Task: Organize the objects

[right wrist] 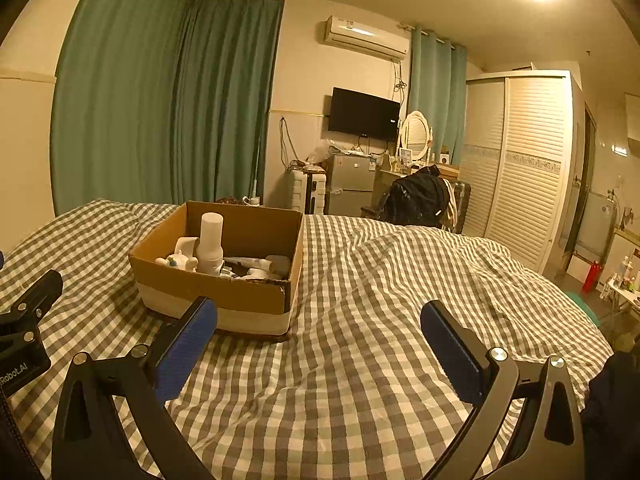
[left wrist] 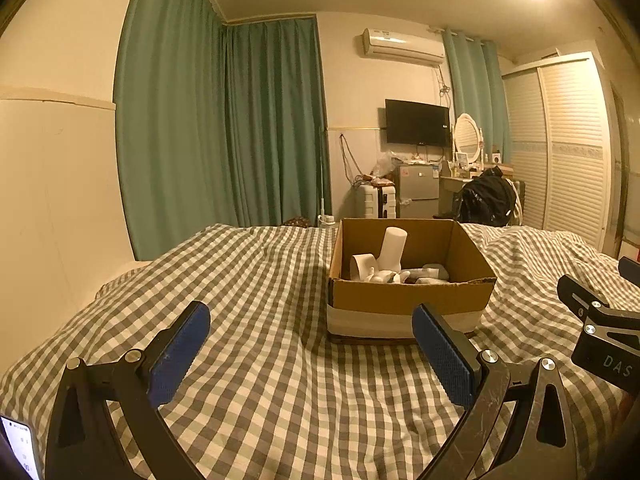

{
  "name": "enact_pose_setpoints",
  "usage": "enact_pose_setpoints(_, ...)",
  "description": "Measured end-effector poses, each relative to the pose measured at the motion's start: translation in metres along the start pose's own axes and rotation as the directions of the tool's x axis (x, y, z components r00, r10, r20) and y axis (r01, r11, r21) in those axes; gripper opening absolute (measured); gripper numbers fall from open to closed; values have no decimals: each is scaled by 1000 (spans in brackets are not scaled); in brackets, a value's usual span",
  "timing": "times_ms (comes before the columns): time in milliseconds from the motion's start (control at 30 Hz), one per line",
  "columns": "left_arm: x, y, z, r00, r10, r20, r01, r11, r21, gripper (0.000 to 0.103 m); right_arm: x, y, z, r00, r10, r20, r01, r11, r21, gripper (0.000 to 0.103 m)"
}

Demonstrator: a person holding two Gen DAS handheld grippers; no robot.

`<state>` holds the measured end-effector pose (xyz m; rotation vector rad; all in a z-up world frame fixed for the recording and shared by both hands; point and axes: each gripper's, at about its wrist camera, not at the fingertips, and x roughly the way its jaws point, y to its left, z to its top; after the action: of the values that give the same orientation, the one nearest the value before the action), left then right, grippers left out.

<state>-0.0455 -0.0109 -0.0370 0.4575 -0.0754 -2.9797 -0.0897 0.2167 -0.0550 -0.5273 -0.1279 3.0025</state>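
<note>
An open cardboard box [left wrist: 408, 296] [right wrist: 224, 300] sits on the checked bedspread [left wrist: 260, 320] [right wrist: 380, 300]. Inside it stand a tall white bottle [left wrist: 394, 249] [right wrist: 211, 242], a white tape roll [left wrist: 362, 266] [right wrist: 186, 246] and several small white items. My left gripper [left wrist: 312, 324] is open and empty, just short of the box's near left corner. My right gripper [right wrist: 318, 320] is open and empty over bare bedspread, to the right of the box. Each gripper shows at the edge of the other's view: the right one [left wrist: 600, 320] and the left one [right wrist: 24, 316].
Green curtains [left wrist: 220, 128] hang beyond the bed. At the far wall stand a small fridge [left wrist: 418, 190], a white suitcase [left wrist: 374, 200], a dresser with a mirror [left wrist: 468, 136] and a chair with black clothes [left wrist: 486, 196]. A white wardrobe [right wrist: 520, 168] is at right.
</note>
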Motion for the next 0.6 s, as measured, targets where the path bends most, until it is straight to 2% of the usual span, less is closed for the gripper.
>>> enact_pose_setpoints(600, 2, 0, -1, 1000, 1, -9, -1, 1000, -5, 103, 3, 4, -1, 1000, -5, -6, 5, 1000, -17, 102)
